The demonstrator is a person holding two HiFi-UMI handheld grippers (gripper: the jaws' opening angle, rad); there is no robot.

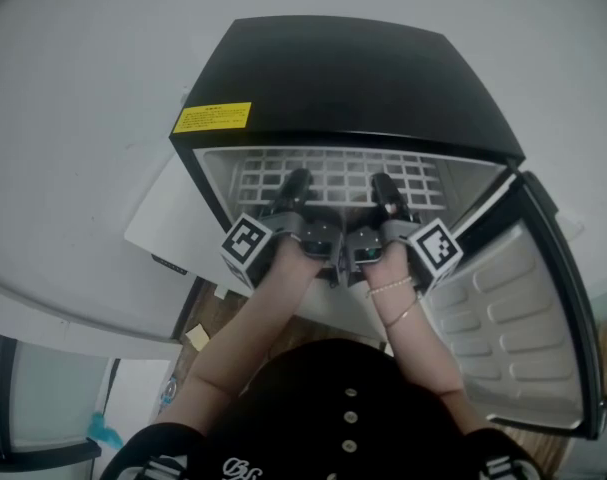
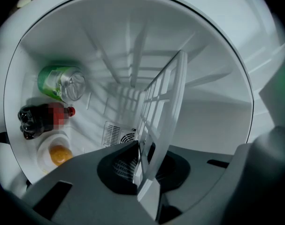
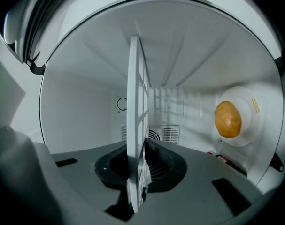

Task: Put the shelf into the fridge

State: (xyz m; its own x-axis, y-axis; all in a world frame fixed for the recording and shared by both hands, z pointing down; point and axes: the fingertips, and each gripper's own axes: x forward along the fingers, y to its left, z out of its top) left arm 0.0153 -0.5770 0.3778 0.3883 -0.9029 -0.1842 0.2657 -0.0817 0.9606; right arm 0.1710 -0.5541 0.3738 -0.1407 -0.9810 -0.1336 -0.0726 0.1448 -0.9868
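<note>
The white grid shelf [image 1: 333,173] lies flat in the upper part of the small black fridge [image 1: 343,78], most of it inside the opening. My left gripper [image 1: 295,186] and right gripper [image 1: 383,190] sit side by side on its near edge. In the left gripper view the shelf [image 2: 163,97] runs edge-on away from the left gripper [image 2: 143,149], whose jaws are shut on its rim. The right gripper view shows the shelf [image 3: 135,102] standing edge-on, with the right gripper [image 3: 138,146] shut on it the same way.
The fridge door [image 1: 528,318] hangs open at the right. Below the shelf stand a green bottle [image 2: 57,82], a dark bottle with a red cap [image 2: 39,120] and an orange fruit [image 3: 227,119] on a white plate [image 3: 250,125]. A vent grille [image 3: 170,134] marks the back wall.
</note>
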